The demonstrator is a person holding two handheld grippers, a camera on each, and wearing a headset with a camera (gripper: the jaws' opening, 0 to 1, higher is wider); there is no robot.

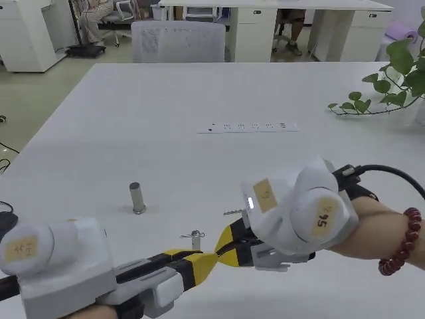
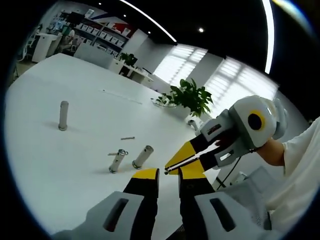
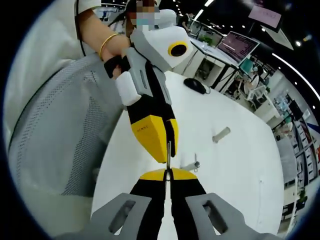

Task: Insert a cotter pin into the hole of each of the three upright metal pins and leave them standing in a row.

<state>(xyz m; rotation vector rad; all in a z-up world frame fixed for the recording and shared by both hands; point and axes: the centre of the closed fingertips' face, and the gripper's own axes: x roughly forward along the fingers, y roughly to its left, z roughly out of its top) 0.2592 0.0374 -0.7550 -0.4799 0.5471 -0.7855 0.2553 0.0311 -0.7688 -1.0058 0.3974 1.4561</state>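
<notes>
Pinching a thin cotter pin (image 3: 169, 151) in near-shut jaws, my right gripper (image 3: 169, 174) meets the left gripper (image 2: 169, 175) tip to tip at lower centre of the head view. The left jaws stand narrowly apart. A bare metal pin (image 2: 63, 115) stands at left, with a fitted pin (image 2: 117, 160) and a third pin (image 2: 143, 156) nearer centre. My worry is the transfer: if I release before the left jaws close, the wire drops or twists. A low sweep could also topple the nearby pins.
</notes>
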